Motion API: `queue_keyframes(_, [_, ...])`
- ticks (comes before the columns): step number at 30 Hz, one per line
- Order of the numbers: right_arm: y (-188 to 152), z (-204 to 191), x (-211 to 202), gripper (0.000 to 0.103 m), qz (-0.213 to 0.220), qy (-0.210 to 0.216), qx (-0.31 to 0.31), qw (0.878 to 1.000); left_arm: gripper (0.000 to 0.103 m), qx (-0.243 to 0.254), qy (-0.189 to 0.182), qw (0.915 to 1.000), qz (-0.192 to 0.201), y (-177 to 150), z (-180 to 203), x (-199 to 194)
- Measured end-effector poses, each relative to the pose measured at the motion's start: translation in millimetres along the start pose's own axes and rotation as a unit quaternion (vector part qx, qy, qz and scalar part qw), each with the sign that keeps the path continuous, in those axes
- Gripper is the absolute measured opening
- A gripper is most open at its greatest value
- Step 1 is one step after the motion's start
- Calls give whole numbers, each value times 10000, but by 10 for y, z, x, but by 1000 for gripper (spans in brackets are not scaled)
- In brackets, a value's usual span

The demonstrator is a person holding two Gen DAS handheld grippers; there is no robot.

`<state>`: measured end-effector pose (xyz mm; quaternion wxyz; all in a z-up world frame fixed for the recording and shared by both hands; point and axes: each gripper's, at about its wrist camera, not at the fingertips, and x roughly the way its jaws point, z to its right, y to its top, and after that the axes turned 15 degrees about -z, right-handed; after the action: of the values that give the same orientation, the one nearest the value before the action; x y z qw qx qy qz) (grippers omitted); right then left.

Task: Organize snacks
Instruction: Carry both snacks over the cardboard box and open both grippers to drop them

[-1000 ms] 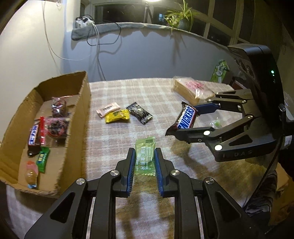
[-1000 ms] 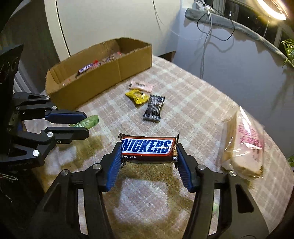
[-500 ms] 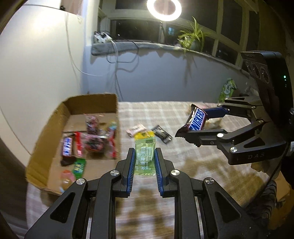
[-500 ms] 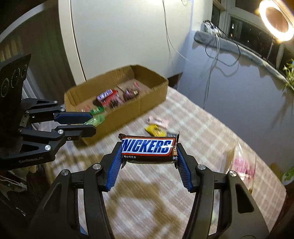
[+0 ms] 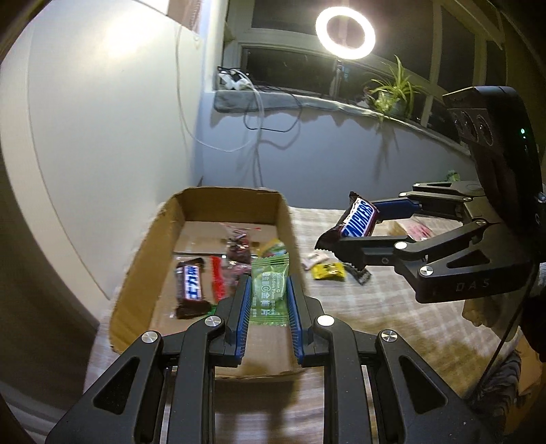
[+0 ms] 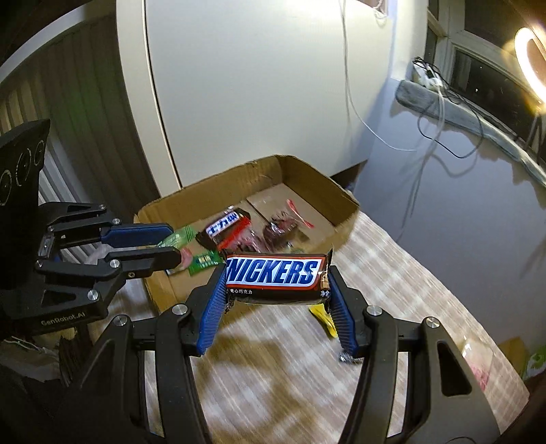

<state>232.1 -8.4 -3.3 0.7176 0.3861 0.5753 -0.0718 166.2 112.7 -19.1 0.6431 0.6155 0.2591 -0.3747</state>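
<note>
**Two snacks held above the cardboard box**

The right gripper [image 6: 276, 307] clamps a brown bar wrapper with the blue word "SNICKERS" [image 6: 274, 276], lengthwise between its blue pads. The left gripper [image 5: 269, 310] is closed on a green sachet [image 5: 269, 293] reading "Vitamin C"; the smaller print is perhaps "Golden Plum Slices". Both hang over the near edge of the open brown cardboard box [image 5: 160, 232], which already contains several wrapped snacks. The box stands on a checked tablecloth [image 6: 392, 280]. A ring lamp [image 5: 344, 32] shines at the dark window.
</note>
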Motion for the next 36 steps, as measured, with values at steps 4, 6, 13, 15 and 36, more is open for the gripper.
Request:
queue_keyframes(4, [121,-65,97,59,-32,45,-55,10000,19,-99,57,9999,26,7,-135,-3])
queue_keyframes(6, [174,-89,151,59,-62,68,-84,9999,19,-139,72,9999,25,13,-190,0])
queue_keyframes(13, [339,-132,336,59,-145,165,-123,9997,19,-249,136,9996,6,32,-365,39])
queue_keyframes(15, [380,-139,382,59,-175,200,-127,9996,19,-277,151,9995,-10,39,-407,55])
queue_keyframes(36, [480,-169,549,66,-257,195,-155,9994,20,-408,245,9988,-98,62,-517,152])
